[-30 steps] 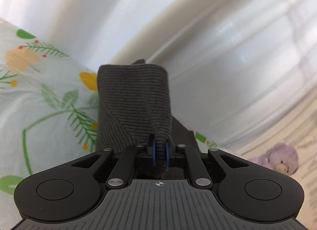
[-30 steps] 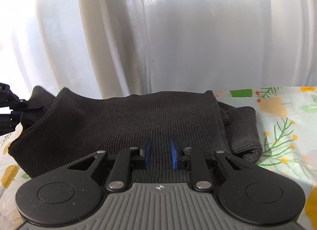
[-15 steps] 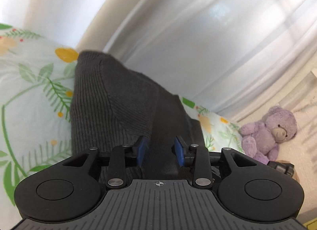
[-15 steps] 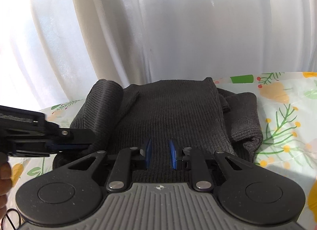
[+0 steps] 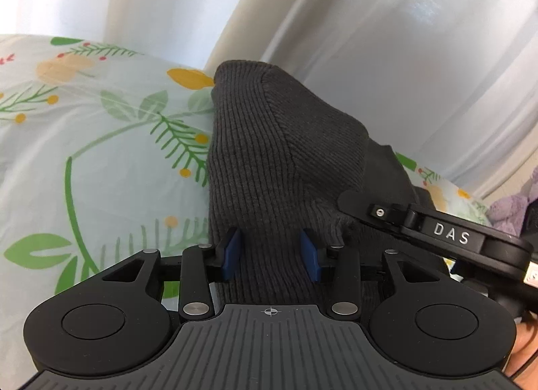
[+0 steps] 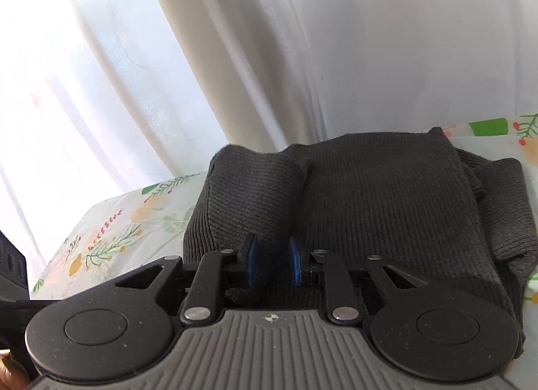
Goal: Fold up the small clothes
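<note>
Scene: dark grey ribbed knit sweater (image 6: 386, 208) lies partly folded on a table w/ floral cloth (image 5: 101, 154), white curtain (image 6: 302, 53) behind.

Garment: body flat on the cloth; left side turned inward as a thick rolled flap (image 6: 248, 195) over the body, right sleeve (image 6: 504, 208) bunched at the far right. Probably mid-fold, sides going in first.

Left hand-held gripper (image 5: 270, 254): jaws have just been opening, blue pads now apart w/ the knit flap between them. Cloth passes through the gap but pads don't look pressed on it; reads as a release after laying the flap down.

Right hand-held gripper (image 6: 271, 264): pads stand a narrow way apart, low over the sweater's near edge, just right of the flap. Knit shows in the gap; no clamp visible, so prob. not holding.

Relative position: in left wrist view the flap rises straight ahead of the pads like a hump, right unit's black arm marked DAS (image 5: 437, 232) crossing just beside it at lower right. Both tools close together at the same end of the garment.

Why so: right one likely placed to steady or take over the fold edge while left lets go.

Background: purple plush toy (image 5: 514, 205) at far right edge, partly hidden.
</note>
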A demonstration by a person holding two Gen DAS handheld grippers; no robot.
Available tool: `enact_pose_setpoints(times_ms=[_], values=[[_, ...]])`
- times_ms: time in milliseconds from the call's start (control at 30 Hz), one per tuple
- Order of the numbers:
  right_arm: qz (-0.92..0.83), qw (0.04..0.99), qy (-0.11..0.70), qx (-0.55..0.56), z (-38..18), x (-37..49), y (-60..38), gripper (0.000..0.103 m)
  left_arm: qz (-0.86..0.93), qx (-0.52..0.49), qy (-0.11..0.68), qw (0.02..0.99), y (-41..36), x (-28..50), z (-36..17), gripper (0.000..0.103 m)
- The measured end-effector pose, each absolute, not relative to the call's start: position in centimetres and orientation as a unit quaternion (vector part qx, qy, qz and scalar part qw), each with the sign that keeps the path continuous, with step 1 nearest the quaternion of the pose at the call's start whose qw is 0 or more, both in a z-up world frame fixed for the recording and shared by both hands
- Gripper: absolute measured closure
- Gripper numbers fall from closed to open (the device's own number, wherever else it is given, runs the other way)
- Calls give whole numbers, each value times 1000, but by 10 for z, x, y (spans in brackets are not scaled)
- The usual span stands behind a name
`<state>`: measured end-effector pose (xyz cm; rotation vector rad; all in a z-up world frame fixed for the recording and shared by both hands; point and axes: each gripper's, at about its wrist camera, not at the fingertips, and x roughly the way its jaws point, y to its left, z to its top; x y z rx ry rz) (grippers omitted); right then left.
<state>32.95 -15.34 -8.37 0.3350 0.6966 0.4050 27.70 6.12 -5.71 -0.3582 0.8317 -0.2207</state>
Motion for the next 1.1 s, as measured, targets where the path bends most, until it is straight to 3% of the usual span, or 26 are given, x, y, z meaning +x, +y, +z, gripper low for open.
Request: enact_pose_setpoints(times_ms=[200, 400, 533, 633, 1100], values=[[242, 853, 378, 267, -100, 353, -171, 66, -84, -236, 393, 885, 86, 265, -48, 59], [265, 809, 407, 331, -115, 376, -171, 61, -39, -241, 387, 889, 100, 272, -48, 55], [271, 796, 408, 356, -118, 383, -173, 61, -50, -256, 418, 870, 98, 282, -65, 55], [273, 792, 408, 364, -118, 383, -176, 70, -58, -256, 417, 870, 95, 281, -70, 55], [280, 783, 411, 373, -120, 394, -172, 66, -79, -246, 424, 868, 90, 283, -73, 52]])
